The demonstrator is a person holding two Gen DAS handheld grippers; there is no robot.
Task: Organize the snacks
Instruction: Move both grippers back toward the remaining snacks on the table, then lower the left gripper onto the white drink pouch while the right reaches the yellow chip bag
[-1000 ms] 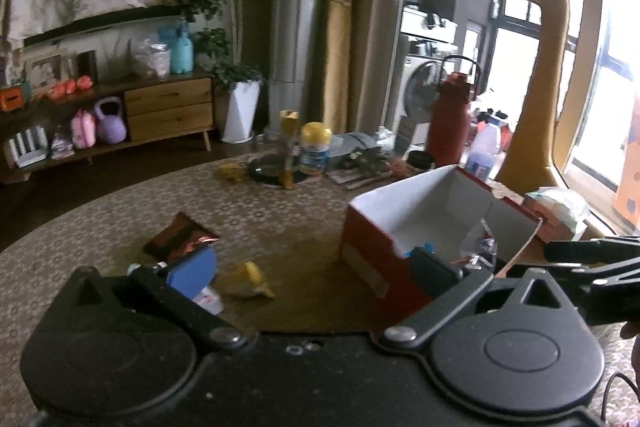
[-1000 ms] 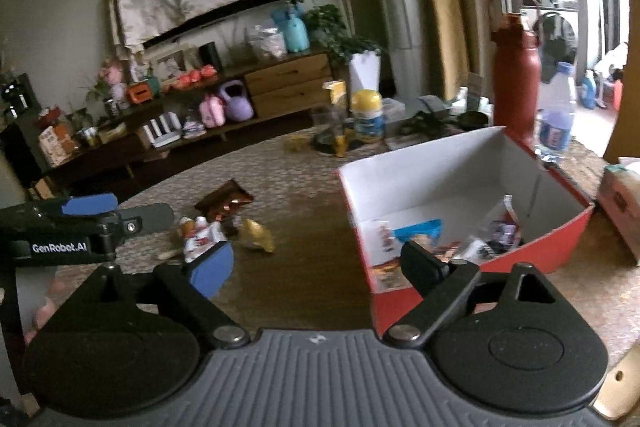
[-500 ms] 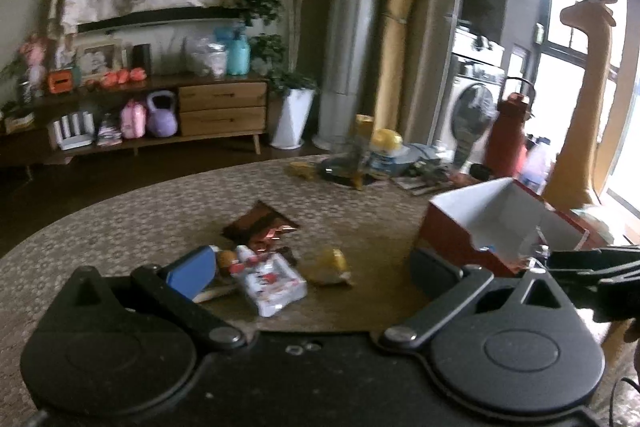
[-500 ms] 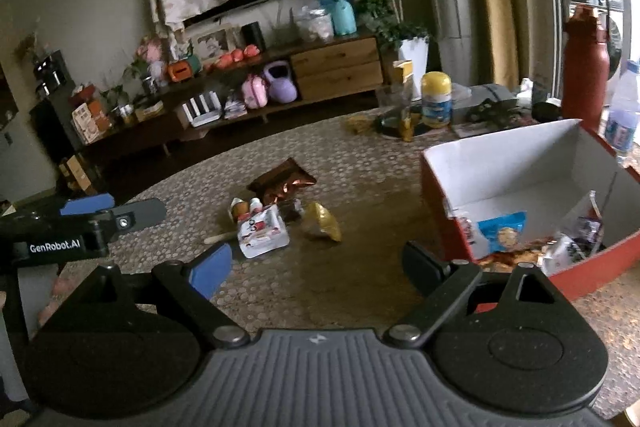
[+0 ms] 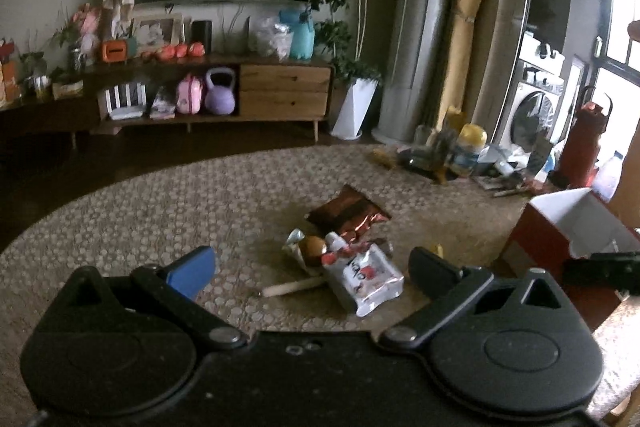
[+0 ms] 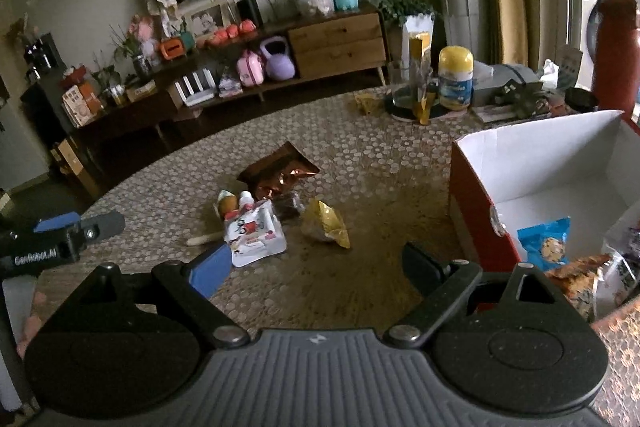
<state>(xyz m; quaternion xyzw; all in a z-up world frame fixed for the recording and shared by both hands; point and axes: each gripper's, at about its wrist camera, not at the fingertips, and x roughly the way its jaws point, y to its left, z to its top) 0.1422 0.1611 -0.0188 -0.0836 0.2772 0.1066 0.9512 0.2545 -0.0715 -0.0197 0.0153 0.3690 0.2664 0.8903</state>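
Note:
Loose snacks lie mid-table: a brown foil packet point(image 5: 347, 211) point(image 6: 280, 173), a silver pouch point(image 5: 366, 277) point(image 6: 254, 237) with a small ice-cream-shaped sweet point(image 6: 227, 203) and a wooden stick point(image 5: 290, 287), and a yellow wrapper point(image 6: 326, 223). A red box with white inside point(image 6: 536, 163) point(image 5: 560, 227) at the right holds a blue packet point(image 6: 546, 241) and other snacks. My left gripper point(image 5: 312, 265) is open and empty just in front of the pouch. My right gripper point(image 6: 316, 259) is open and empty near the yellow wrapper.
At the table's far side stand a yellow-lidded jar point(image 6: 456, 79), a glass on a dark tray point(image 6: 412, 83), a red flask point(image 6: 616, 43) and clutter. The left gripper shows at the left edge of the right wrist view point(image 6: 60, 235). A wooden sideboard point(image 5: 280, 93) lines the wall.
Both grippers have swung left, away from the red box and toward the loose snacks. The pile now sits centred between the left gripper's fingers. Both stay open and empty.

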